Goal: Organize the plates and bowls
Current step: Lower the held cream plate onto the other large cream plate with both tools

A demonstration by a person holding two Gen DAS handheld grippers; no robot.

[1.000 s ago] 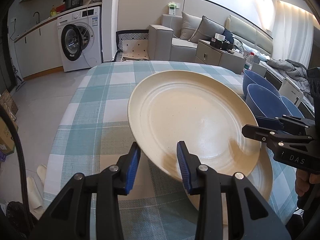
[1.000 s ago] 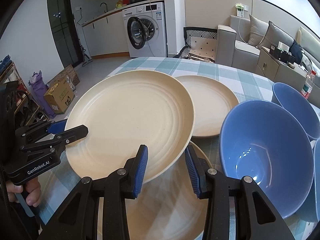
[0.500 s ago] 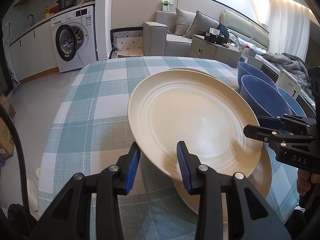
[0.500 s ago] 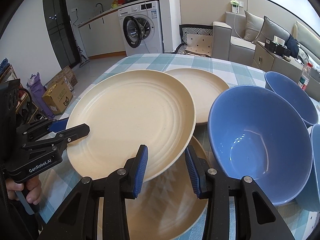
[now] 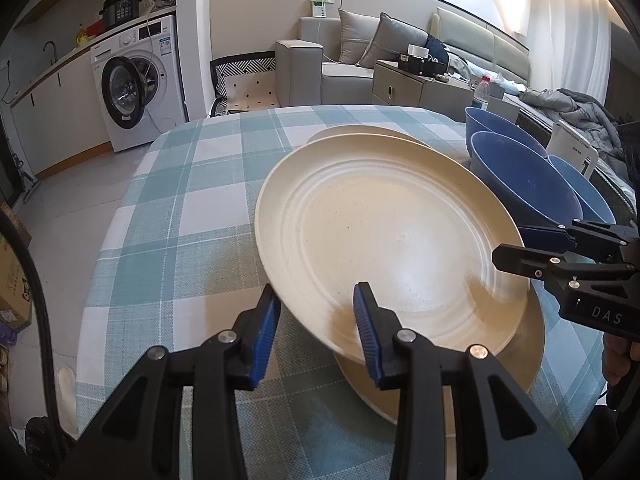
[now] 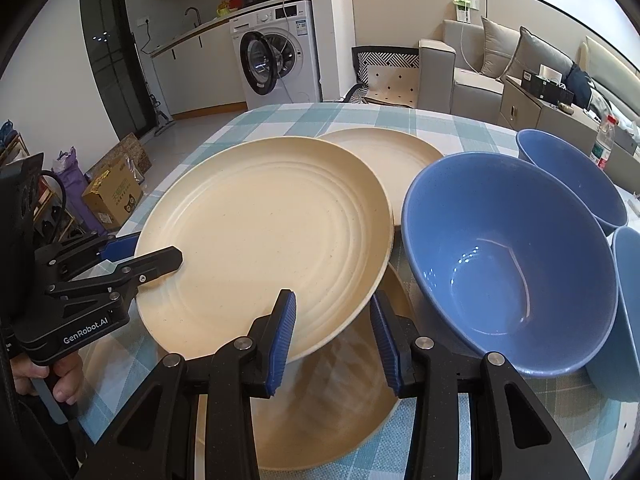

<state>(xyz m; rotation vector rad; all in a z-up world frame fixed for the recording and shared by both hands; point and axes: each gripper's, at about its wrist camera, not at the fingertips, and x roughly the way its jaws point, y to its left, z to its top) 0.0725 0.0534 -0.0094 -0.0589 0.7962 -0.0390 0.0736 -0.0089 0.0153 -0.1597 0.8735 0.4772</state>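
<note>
A cream plate [image 5: 384, 236] [image 6: 264, 236] is held tilted above a second cream plate [image 5: 512, 364] [image 6: 320, 412] lying on the checked table. My left gripper [image 5: 316, 328] and my right gripper [image 6: 332, 328] each straddle the raised plate's rim from opposite sides, jaws partly closed on it. The left gripper [image 6: 120, 256] shows in the right wrist view, and the right gripper [image 5: 532, 248] in the left wrist view. A third cream plate [image 6: 384, 164] lies further back. A blue bowl [image 6: 508, 264] stands right of the plates.
Two more blue bowls [image 6: 572, 180] [image 6: 628, 300] stand to the right near the table edge. The checked tablecloth [image 5: 192, 216] lies open on the left. A washing machine [image 5: 136, 80] and a sofa [image 5: 352, 56] stand beyond the table.
The raised plate, held by both grippers, has moved slightly and sits over the lower plate. The views have shifted a little toward the far side of the table.
</note>
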